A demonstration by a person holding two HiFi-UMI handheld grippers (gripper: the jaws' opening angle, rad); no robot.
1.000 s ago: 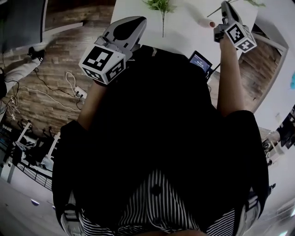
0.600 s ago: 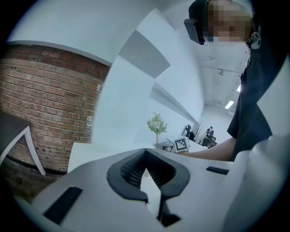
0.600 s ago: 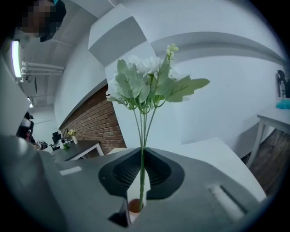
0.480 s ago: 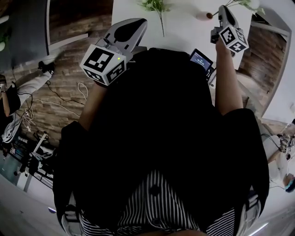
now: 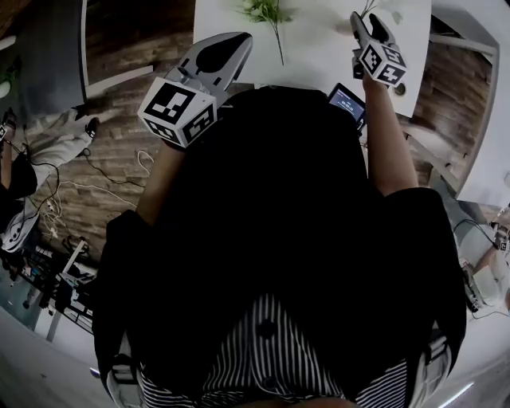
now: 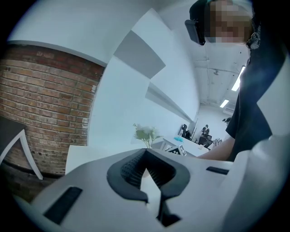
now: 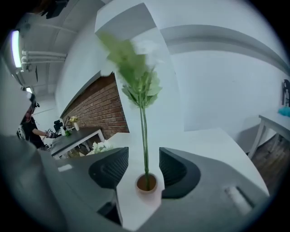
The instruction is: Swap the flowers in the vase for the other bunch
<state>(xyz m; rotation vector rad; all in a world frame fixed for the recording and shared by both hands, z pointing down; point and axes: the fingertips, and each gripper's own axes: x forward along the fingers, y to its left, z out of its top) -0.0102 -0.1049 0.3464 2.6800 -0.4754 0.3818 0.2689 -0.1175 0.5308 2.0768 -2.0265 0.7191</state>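
In the right gripper view a small pink vase (image 7: pixel 147 183) stands on the white table, holding a green-and-white bunch (image 7: pixel 136 68) on a thin stem. My right gripper (image 7: pixel 144 154) has just been opening. Its jaws now stand open on either side of the stem without pressing it. The head view shows this gripper (image 5: pixel 355 20) at the table's far right. The other bunch (image 5: pixel 267 11) lies flat on the table to its left. My left gripper (image 5: pixel 241 38) hovers at the near table edge, its pads (image 6: pixel 131 165) meeting at the tips with nothing between them.
The white table (image 5: pixel 311 48) fills the top of the head view, and a small dark device with a lit screen (image 5: pixel 347 103) sits at its near edge. Cables trail over the floor at left. A brick wall and other desks stand farther off.
The right gripper has moved left and away along the table to the vase. The bunch's stem, slanted to the right before, now stands upright. The left gripper has barely moved.
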